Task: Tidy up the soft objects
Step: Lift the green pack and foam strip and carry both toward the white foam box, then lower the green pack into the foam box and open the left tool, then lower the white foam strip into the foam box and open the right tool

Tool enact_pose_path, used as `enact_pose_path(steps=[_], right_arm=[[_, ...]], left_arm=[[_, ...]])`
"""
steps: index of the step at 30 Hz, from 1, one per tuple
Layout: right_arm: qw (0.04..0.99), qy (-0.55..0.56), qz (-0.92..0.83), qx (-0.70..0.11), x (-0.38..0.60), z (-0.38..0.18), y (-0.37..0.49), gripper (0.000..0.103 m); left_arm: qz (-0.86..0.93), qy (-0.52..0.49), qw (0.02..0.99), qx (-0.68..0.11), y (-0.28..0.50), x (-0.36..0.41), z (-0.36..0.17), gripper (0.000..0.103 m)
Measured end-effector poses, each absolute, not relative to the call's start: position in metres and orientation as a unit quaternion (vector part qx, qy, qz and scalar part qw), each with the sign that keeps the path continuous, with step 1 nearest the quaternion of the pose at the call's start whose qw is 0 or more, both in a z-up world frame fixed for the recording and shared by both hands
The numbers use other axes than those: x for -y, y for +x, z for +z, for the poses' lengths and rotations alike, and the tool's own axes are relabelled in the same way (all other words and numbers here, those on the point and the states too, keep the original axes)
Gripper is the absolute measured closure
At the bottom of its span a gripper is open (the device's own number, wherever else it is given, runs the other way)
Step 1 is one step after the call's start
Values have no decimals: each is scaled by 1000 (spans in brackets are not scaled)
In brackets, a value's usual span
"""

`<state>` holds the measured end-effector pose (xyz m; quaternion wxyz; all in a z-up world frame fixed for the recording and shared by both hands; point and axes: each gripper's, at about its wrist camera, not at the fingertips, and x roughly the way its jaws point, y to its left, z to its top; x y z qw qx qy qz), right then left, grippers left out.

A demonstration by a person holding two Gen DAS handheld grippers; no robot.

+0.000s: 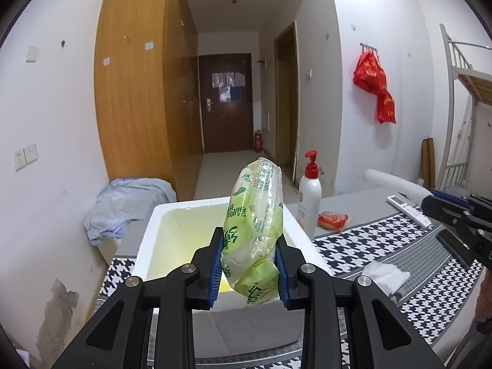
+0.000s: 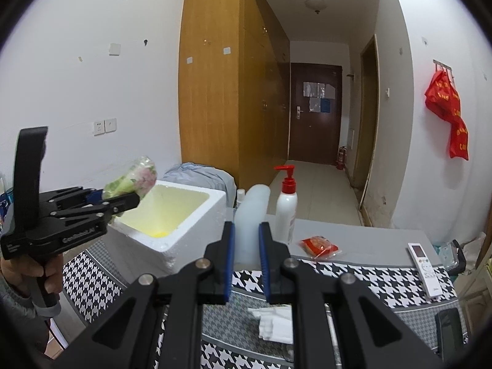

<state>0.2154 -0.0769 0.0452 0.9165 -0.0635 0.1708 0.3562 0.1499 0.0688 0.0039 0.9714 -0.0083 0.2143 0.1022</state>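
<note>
Holding a green plastic-wrapped tissue pack (image 1: 253, 230) upright, the left gripper (image 1: 249, 264) has its blue pads pressed into both sides of the pack's lower half, and the film is dented where they bite. In the left wrist view the pack hangs above the open white foam box (image 1: 172, 224), whose yellowish inside looks bare; I judge the box to be the bin for soft things and the pack about to go in. A crumpled white tissue (image 1: 384, 273) lies on the houndstooth mat (image 1: 369, 246) to the right, well apart from the box. A red snack packet (image 1: 332, 220) and a pump bottle (image 1: 310, 196) sit behind it. The right gripper (image 1: 455, 224) shows at the frame's edge; its jaws cannot be read there. In the right wrist view the right gripper (image 2: 247, 264) has its jaws nearly together, a narrow gap between the pads and nothing in it. It hovers over the mat (image 2: 353, 276) with a white tissue (image 2: 275, 323) below its fingers, probably the next item. A remote (image 2: 422, 267) lies to the right. The left gripper (image 2: 123, 198) holds the pack (image 2: 132, 181) over the box rim (image 2: 196, 212).
</note>
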Motion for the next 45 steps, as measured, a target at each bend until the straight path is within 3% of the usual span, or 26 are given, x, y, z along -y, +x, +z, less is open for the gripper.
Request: enact_pose_path(steps=[9,12,15,22,45], right_arm=[[918,-80,347,-173,66,45,221,85],[919,-80,343,-177,64,44,224,85],[920,-79,339,-181,61,42,225,85],[917,-80,343,-187,53,43,226,85],[901,-103,379,-182,12,51,220,85]], left_arm=[[104,-23,967,-232,173,-85,0,71],[103,-24,967,-233,175,-90,-2,59],[110,-31,967,-229,173,-94,-4,23],[131,-39,970,-200,156,-102,0,4],[178,-34,967,-177,110,-129,2,1]])
